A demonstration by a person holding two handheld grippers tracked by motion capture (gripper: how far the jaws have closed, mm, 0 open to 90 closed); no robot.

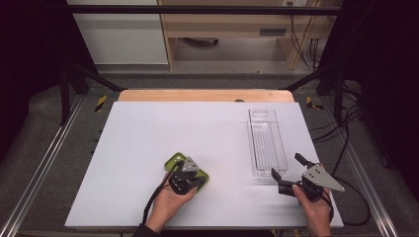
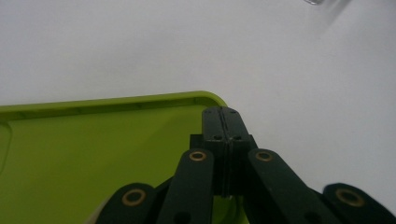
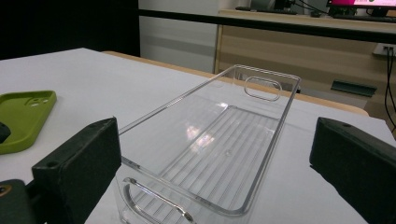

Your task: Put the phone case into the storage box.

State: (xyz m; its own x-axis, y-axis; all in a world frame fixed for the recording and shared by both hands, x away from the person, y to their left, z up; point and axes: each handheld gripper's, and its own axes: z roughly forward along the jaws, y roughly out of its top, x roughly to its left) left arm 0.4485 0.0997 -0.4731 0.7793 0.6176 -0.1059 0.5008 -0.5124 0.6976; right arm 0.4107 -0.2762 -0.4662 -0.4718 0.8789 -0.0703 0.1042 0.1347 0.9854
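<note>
A green phone case (image 1: 172,160) lies open side up near the table's front middle. My left gripper (image 1: 196,181) sits on top of it. In the left gripper view the jaws are pressed together at the gripper's tip (image 2: 222,116), in line with the side wall of the case (image 2: 70,158), apparently pinching it. A clear plastic tray (image 1: 250,143) lies lengthwise at the right. My right gripper (image 1: 285,165) is open just in front of its near end. The right gripper view has the gripper (image 3: 215,163) with jaws wide apart around the near end of the tray (image 3: 280,135), and the case (image 3: 23,116) at left.
The white tabletop (image 1: 148,128) has bare room on its left and far parts. A wooden edge (image 1: 205,95) runs along the back. Metal frame rails (image 1: 44,158) flank the table, and cables (image 1: 346,143) hang at the right.
</note>
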